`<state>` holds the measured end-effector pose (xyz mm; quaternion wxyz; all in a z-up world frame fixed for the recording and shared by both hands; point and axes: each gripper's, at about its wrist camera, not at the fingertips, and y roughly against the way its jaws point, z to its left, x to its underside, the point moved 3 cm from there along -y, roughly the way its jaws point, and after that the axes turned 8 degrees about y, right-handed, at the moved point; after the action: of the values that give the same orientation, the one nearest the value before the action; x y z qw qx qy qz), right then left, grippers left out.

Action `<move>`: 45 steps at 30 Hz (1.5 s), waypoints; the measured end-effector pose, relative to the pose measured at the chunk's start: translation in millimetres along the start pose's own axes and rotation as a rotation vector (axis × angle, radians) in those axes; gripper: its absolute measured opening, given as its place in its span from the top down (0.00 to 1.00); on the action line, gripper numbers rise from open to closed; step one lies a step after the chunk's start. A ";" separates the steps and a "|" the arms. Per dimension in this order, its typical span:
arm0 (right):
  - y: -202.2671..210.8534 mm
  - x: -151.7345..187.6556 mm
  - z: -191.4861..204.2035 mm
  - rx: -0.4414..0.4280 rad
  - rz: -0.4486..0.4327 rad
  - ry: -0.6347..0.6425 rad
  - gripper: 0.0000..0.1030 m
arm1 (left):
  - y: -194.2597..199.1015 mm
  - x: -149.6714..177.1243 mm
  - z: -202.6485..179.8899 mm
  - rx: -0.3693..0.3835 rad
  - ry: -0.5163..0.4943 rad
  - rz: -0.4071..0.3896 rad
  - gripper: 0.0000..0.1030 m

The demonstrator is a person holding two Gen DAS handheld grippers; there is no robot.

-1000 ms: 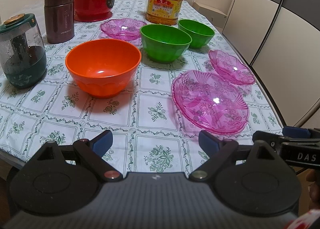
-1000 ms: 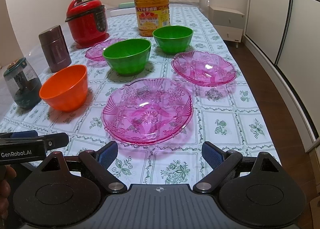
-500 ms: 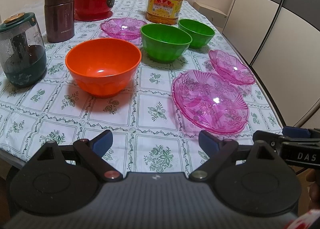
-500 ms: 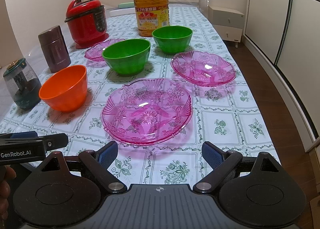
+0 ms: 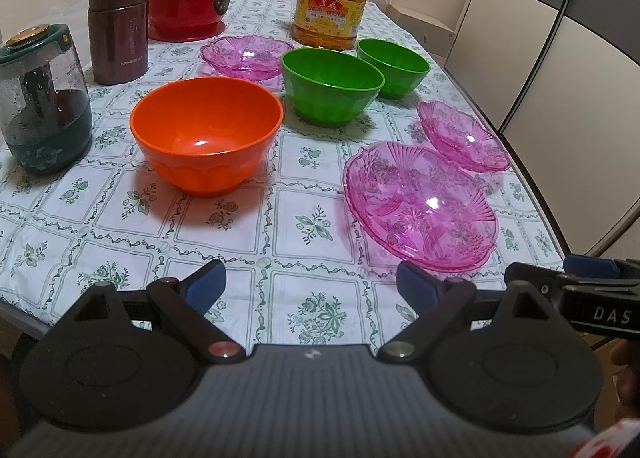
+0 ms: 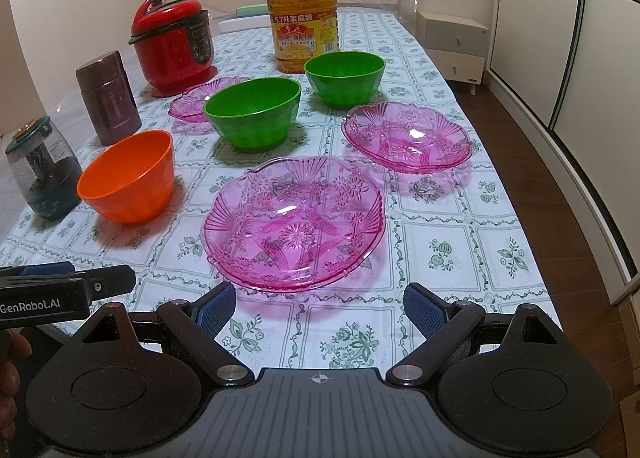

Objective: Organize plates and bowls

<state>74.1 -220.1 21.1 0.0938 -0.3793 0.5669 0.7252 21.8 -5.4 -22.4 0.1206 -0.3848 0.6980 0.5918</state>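
A floral-clothed desk (image 6: 440, 242) stands beside wardrobe doors (image 6: 580, 58). Both the left hand-held gripper (image 5: 312, 286) and the right hand-held gripper (image 6: 320, 306) gape wide, empty, touching nothing.

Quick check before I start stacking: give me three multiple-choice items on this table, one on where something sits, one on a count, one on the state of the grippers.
1. What stands directly behind the farther green bowl?
A. oil bottle
B. red cooker
C. flask

2. How many pink plates?
A. two
B. three
C. four

3. The left gripper and right gripper are:
A. both open, empty
B. both shut
C. one holding a bowl

Answers: 1 A, the bottle rises just behind its rim. 2 B, large, right, far left. 3 A, fingers wide apart, nothing between.
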 end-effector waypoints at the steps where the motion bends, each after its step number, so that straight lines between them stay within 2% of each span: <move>1: 0.1 0.2 -0.8 0.001 -0.002 -0.001 0.12 | -0.7 -1.3 1.5 0.002 0.004 0.002 0.12; 17: -15.9 -16.1 -28.8 0.020 -0.018 -0.080 0.12 | -23.7 -22.4 1.8 0.049 0.084 -0.005 0.13; 22: -29.4 -21.4 -38.8 0.011 -0.025 -0.092 0.12 | -41.5 -28.0 -4.2 0.076 0.077 0.021 0.13; 29: -54.9 -26.8 -52.8 0.002 -0.007 -0.120 0.13 | -73.4 -31.7 -15.5 0.063 0.020 0.040 0.23; 32: -66.4 -28.6 -58.1 -0.007 0.008 -0.129 0.24 | -84.7 -33.6 -19.1 0.063 0.001 0.044 0.28; 39: -85.8 -28.2 -64.3 -0.029 0.036 -0.147 0.35 | -102.6 -36.2 -23.3 0.068 -0.014 0.051 0.43; 45: -95.4 -26.8 -66.2 -0.052 0.051 -0.164 0.48 | -112.6 -36.6 -25.5 0.084 -0.026 0.072 0.62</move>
<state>176.1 -239.0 -37.6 0.1116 -0.3063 0.5479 0.7704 130.4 -14.8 -75.2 0.1245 -0.3461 0.7341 0.5708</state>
